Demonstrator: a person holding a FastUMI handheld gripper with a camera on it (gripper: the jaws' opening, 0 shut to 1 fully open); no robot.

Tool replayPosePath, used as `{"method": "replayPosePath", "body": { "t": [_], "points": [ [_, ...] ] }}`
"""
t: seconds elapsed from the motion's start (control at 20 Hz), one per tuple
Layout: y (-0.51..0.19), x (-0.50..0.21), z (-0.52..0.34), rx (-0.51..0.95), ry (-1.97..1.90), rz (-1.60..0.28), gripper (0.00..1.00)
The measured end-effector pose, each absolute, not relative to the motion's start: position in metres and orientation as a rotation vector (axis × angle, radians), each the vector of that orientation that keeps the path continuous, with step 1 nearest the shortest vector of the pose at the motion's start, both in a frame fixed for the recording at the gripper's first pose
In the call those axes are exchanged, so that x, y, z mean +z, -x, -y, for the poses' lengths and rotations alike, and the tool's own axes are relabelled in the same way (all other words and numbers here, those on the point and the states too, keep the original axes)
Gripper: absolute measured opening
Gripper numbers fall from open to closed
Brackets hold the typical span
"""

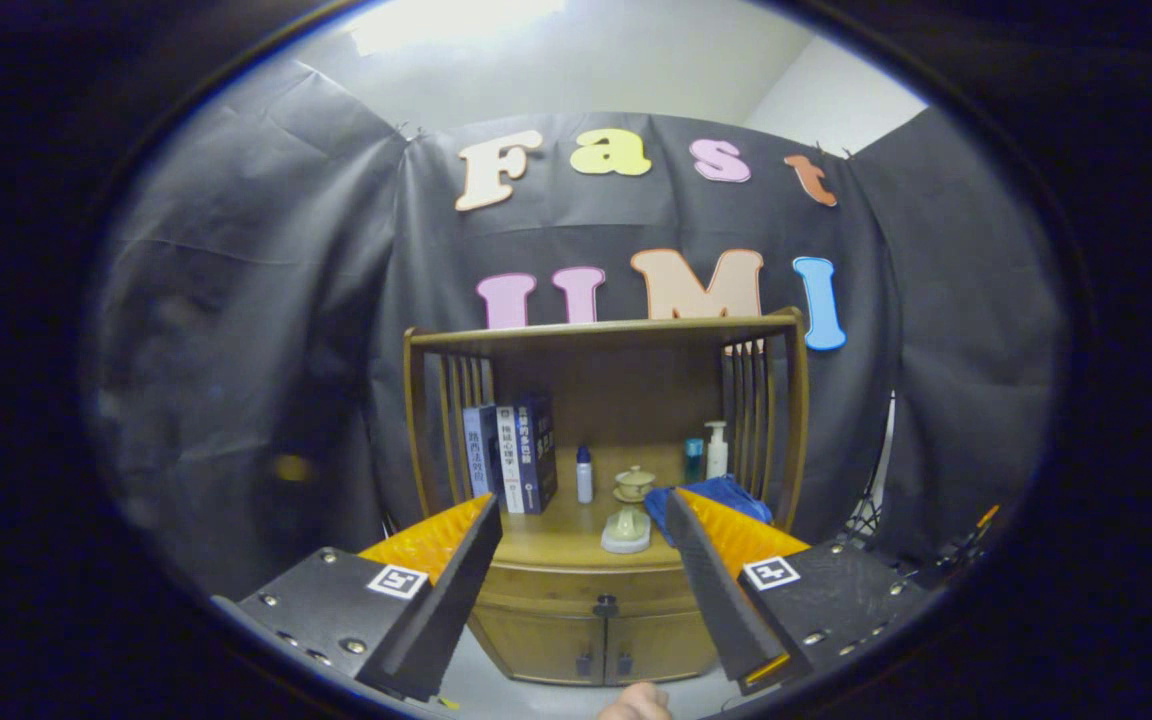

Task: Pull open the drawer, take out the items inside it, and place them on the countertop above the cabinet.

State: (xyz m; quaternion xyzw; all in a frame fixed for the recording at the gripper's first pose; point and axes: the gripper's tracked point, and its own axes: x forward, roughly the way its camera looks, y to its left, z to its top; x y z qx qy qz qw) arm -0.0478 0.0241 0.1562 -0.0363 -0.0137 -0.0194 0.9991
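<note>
— Against the black cloth wall (266, 330) stands what, exactly?

— A wooden cabinet (601, 470), well beyond the jaws (578, 520) and framed between them. It has an open shelf space with slatted sides under a flat top board, and its worktop (556, 535) carries everything loose.

— And the drawer?

— The drawer (586, 588) sits directly under the worktop, closed flush, with a small dark knob (605, 605) at its middle. Below it are two cabinet doors (596, 645), also closed, each with a little dark pull near the centre seam.

— What lies on the worktop, biggest first?

— A row of upright books (511, 455) on the left against the slats. A crumpled blue cloth (711, 495) on the right, partly hidden behind one finger. A white pump bottle (716, 448) at the back right with a small teal container (694, 458) just beside it. Near the middle, a pale lidded cup on a saucer (633, 484), and in front of it a pale green ceramic piece (627, 528) close to the front edge. A small white bottle with a blue cap (584, 474) stands between the books and the cup.

— The jaws?

— Wide apart, holding nothing, hanging in the air short of the cabinet.

— Anything else?

— A bit of the person's hand (636, 703) shows low down, below the cabinet doors.
</note>
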Motion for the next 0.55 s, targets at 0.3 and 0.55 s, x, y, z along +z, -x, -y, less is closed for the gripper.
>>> {"method": "replayPosePath", "body": {
  "t": [0.3, 0.55],
  "points": [
    [0.056, 0.087, 0.025, -0.078, 0.047, -0.051, 0.99],
    [0.058, 0.095, 0.036, -0.079, 0.005, -0.017, 0.99]
  ]
}}
